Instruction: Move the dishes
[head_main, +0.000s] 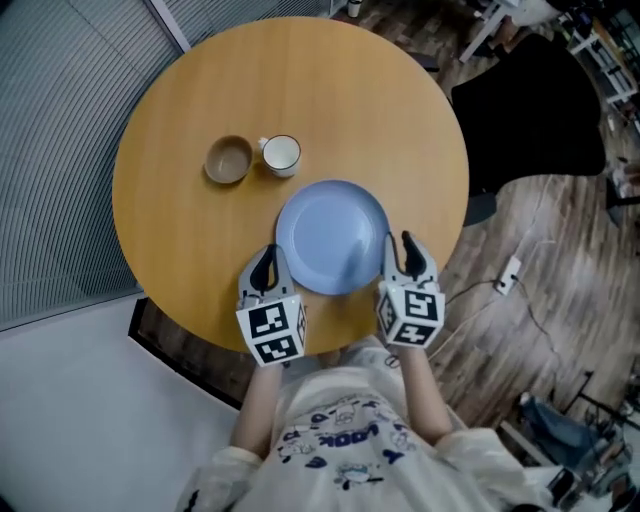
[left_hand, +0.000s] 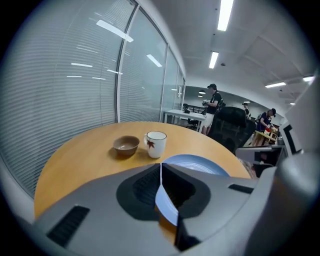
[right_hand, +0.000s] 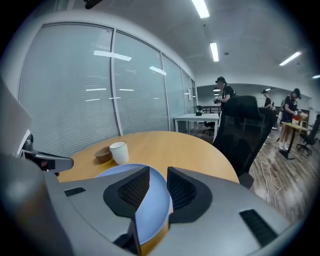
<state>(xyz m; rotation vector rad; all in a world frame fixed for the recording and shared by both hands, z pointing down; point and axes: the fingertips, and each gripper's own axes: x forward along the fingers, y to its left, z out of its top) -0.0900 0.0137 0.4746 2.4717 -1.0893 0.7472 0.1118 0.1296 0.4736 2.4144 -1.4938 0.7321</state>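
Note:
A light blue plate (head_main: 330, 235) lies flat on the round wooden table (head_main: 300, 80), close to the near edge. Behind it to the left stand a brown bowl (head_main: 228, 159) and a white mug (head_main: 281, 155), side by side. My left gripper (head_main: 267, 262) is at the plate's left rim with its jaws shut tip to tip; in the left gripper view (left_hand: 160, 167) a strip of plate (left_hand: 200, 164) shows under them. My right gripper (head_main: 408, 248) is at the plate's right rim, jaws open a little, and the plate (right_hand: 150, 210) shows through the gap. Neither visibly pinches the plate.
A black office chair (head_main: 530, 110) stands right of the table on the wooden floor. A power strip (head_main: 508, 270) with its cable lies on that floor. A glass wall with blinds (head_main: 50, 150) runs along the left. People (left_hand: 212, 102) stand far back in the room.

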